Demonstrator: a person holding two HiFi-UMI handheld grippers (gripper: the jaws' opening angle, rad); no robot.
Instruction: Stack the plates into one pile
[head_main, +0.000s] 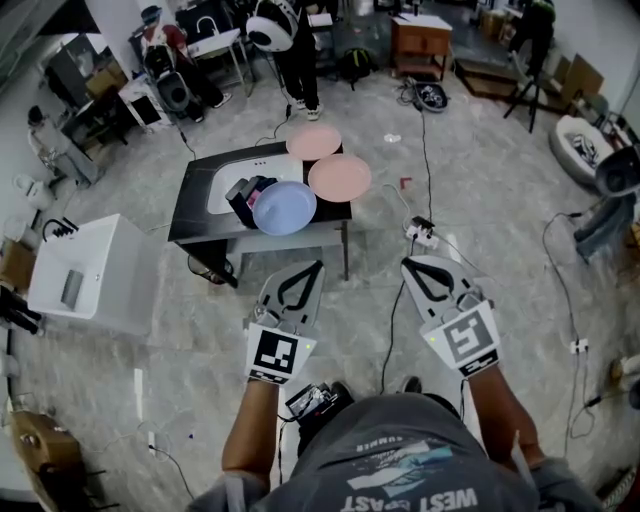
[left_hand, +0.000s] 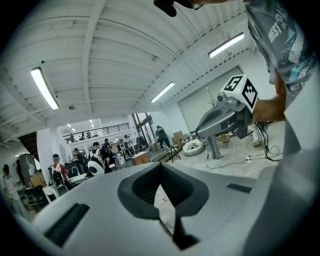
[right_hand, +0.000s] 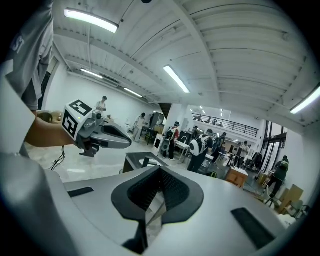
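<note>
My left tool (head_main: 316, 266) and right tool (head_main: 408, 264) are clenched on nothing; the plates (head_main: 339, 176) lie well ahead on the desk (head_main: 195, 195), nearer the left tool.

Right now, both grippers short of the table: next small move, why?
Probably carry the right gripper forward toward the nearer pink plate, opening its jaws. Both it and the left gripper are shut, empty, short of the table; the blue plate and farther pink plate lie unstacked.
</note>
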